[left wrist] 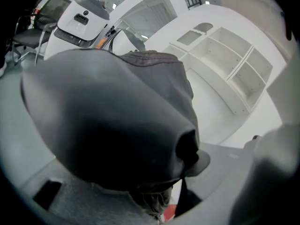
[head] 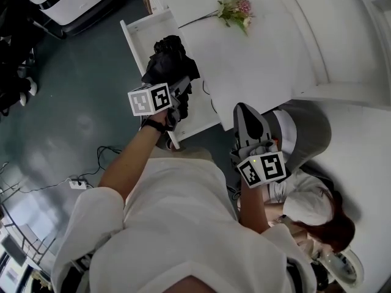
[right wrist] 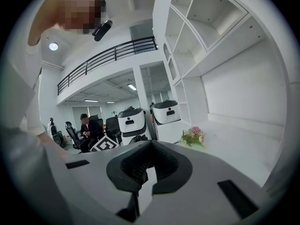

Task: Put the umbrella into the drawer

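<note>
A grey-green floor takes up the left, with a white power strip and its cable lying on it, and a white counter fills the upper right. An open drawer stands pulled out from the counter's left edge, over the floor, and its far end is bare.

The black folded umbrella hangs over the middle of the drawer, its loose canopy bunched up. The left gripper pinches it from the near side. In the left gripper view the dark fabric fills almost everything ahead of the jaws. From above I cannot tell whether the umbrella already touches the drawer's bottom.

Further right, a small bouquet lies on the counter, well apart from the drawer. The right gripper hovers by the counter's front edge, just right of the drawer, its jaws pressed together with nothing between them.

The step in hand looks like lowering the umbrella into the drawer. To do it well:
- Line the umbrella's length up with the drawer's long side.
- Bring it down until the bottom carries it.
- Check that no fold of canopy hangs over a wall, where it could catch when the drawer closes.
- Spread the jaws only once the umbrella is supported, then lift straight out so the pads do not drag the fabric back up.
</note>
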The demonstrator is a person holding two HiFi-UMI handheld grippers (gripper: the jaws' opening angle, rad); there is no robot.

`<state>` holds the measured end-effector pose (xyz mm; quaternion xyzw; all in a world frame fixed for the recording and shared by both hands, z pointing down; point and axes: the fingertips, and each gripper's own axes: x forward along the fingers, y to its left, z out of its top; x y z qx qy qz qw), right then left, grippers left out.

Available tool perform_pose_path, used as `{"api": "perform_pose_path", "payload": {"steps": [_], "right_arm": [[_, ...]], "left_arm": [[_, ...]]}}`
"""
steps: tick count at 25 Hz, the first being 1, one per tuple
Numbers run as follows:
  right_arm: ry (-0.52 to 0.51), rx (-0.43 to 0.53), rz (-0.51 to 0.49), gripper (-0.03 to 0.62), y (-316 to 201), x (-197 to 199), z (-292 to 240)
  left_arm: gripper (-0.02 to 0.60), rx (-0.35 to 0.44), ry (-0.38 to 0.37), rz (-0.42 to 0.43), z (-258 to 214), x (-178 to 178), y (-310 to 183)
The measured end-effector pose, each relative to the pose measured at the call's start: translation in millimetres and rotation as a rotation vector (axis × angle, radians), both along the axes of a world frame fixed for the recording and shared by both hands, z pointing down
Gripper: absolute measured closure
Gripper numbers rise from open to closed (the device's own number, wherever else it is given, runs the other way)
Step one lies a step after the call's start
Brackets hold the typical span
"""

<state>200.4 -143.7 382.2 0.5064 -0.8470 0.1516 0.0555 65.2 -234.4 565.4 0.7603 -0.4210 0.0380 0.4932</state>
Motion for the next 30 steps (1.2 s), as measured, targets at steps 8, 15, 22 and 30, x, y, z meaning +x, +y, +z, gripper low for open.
{"api": "perform_pose_path", "payload": {"steps": [8, 15, 22, 30], "right_arm": [[0.015, -0.033, -0.026, 0.592, -1, 8, 12], [0.020, -0.064, -0.049, 0.592, -1, 8, 26], [0.016, -0.082, -0.041, 0.592, 2, 11, 31], [0.005, -0.101, -0.037, 0.592, 1, 11, 36]], "left_arm": [[0.296, -0.065, 0.062, -0.030, 29, 11, -11], [0.296, -0.131, 0.077, -0.070, 63, 10, -15], [0.295, -0.174, 0.034, -0.086, 83, 2, -18], [0.295, -0.233, 0.035, -0.136, 104, 4, -30]]}}
